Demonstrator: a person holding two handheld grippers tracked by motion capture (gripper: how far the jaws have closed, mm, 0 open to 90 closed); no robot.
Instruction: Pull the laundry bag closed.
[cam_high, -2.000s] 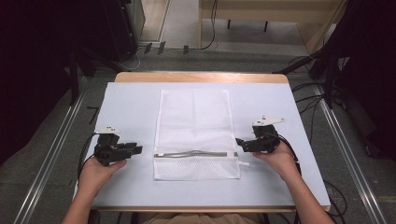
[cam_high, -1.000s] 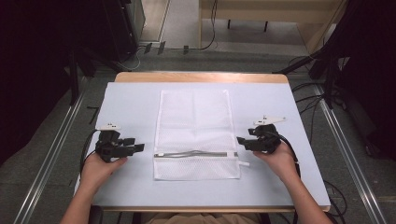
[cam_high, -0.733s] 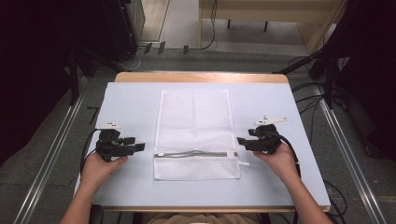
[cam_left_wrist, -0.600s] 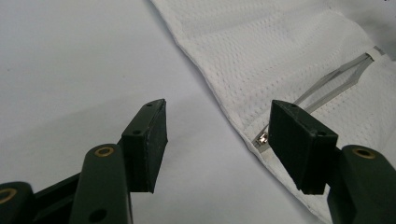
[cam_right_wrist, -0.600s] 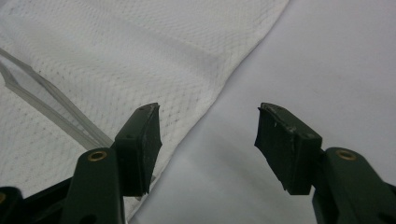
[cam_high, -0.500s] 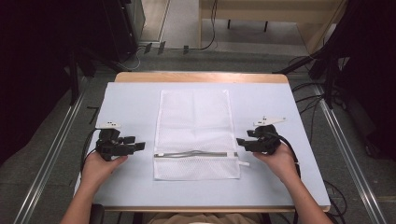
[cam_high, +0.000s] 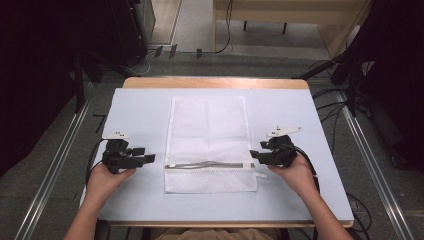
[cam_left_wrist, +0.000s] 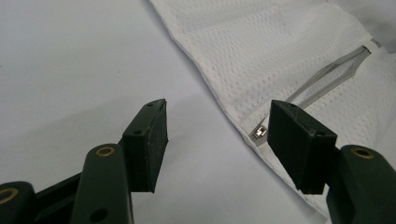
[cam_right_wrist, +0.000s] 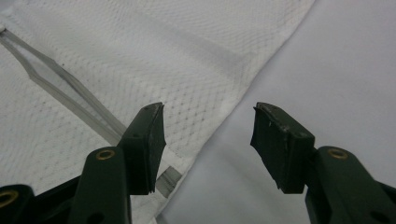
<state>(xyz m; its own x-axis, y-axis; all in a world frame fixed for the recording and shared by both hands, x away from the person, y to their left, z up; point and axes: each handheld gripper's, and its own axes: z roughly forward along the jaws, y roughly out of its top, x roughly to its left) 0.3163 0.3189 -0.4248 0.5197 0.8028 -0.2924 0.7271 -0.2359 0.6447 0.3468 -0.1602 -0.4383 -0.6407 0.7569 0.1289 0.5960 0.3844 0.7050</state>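
High view. Tabletop (cam_high: 140, 110): pale blue-white sheet over a wooden board, whose bare wood shows along the far edge. White mesh laundry bag (cam_high: 207, 130) lies flat at the middle of the tabletop, long side running away from the person, with its zipper (cam_high: 210, 165) crossing it near the near end, slightly bowed. Left gripper (cam_high: 147, 158), held in the person's left hand (cam_high: 107, 177), sits to the left of the bag, apart from it, pointing at the zipper's left end. Right gripper (cam_high: 253, 154), in the right hand (cam_high: 295, 172), sits at the bag's right edge by the zipper's right end. Room: grey floor, metal rails along both sides of the tabletop, cables on the floor, dark equipment to the left and right, a light wooden bench at the far side.

Left gripper view. Both black jaws stand wide apart with nothing between them; they have just been opening. Bare tabletop lies below the left jaw; the bag's edge (cam_left_wrist: 224, 102) and a small metal zipper pull (cam_left_wrist: 259, 132) lie just beside the right jaw.

Right gripper view. Jaws apart, having just been closing, not clamped on anything. The left jaw hangs over the bag's mesh (cam_right_wrist: 140, 51) near the zipper's end (cam_right_wrist: 84, 109); the right jaw is over bare tabletop (cam_right_wrist: 345, 60).
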